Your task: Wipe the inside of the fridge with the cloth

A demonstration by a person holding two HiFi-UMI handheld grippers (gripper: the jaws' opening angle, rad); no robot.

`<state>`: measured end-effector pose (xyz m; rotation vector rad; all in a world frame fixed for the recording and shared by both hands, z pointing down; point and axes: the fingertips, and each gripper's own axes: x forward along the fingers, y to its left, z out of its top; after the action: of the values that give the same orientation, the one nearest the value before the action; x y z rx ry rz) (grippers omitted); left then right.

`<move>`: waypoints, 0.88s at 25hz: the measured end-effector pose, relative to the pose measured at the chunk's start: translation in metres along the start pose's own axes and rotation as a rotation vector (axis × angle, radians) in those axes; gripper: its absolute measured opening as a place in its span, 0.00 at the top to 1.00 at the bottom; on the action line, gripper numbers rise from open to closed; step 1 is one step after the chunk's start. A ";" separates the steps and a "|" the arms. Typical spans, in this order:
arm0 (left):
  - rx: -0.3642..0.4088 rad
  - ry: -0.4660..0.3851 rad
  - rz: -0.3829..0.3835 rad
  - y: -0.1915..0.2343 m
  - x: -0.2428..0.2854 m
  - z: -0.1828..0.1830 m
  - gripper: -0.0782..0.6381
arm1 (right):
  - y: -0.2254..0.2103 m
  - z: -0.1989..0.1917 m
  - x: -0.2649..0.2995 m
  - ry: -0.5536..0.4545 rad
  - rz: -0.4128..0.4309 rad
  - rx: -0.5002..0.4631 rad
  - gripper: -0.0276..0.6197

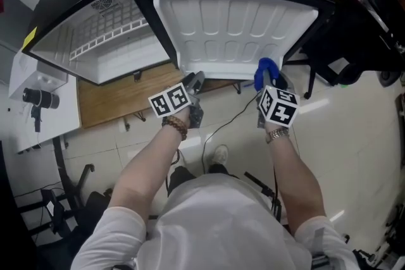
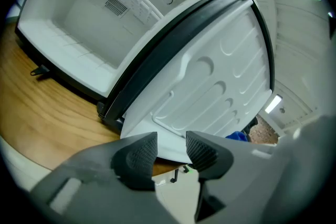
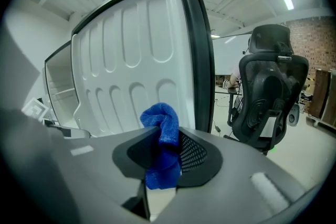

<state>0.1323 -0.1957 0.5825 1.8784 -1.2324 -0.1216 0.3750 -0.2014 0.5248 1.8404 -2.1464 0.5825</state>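
Right claw clamps cloth; left claw apart, seemingly off fridge door.

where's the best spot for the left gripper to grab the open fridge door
Probably the fridge door's thin lower edge, approached from below, where the open left gripper sits. That lip looks slim enough to fit between the jaws, while the door's ribbed face is too broad.

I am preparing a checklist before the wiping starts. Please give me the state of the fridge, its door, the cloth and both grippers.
fridge: open, white inside exposed.
fridge door: swung wide open.
cloth: bunched up, clamped between jaws, not yet inside the fridge.
right gripper: shut on the cloth.
left gripper: open, pads pressing on nothing.
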 end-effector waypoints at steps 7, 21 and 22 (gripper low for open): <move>-0.135 -0.090 -0.058 0.003 0.002 0.011 0.65 | 0.014 0.014 -0.010 -0.035 0.036 -0.017 0.81; -0.177 -0.170 -0.150 0.001 -0.007 0.018 0.68 | 0.079 0.019 -0.042 -0.067 0.180 -0.085 0.81; -0.171 -0.165 -0.156 0.000 -0.009 0.017 0.68 | 0.083 0.018 -0.043 -0.065 0.187 -0.088 0.81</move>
<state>0.1191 -0.1987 0.5689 1.8408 -1.1435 -0.4603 0.3022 -0.1618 0.4788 1.6472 -2.3639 0.4636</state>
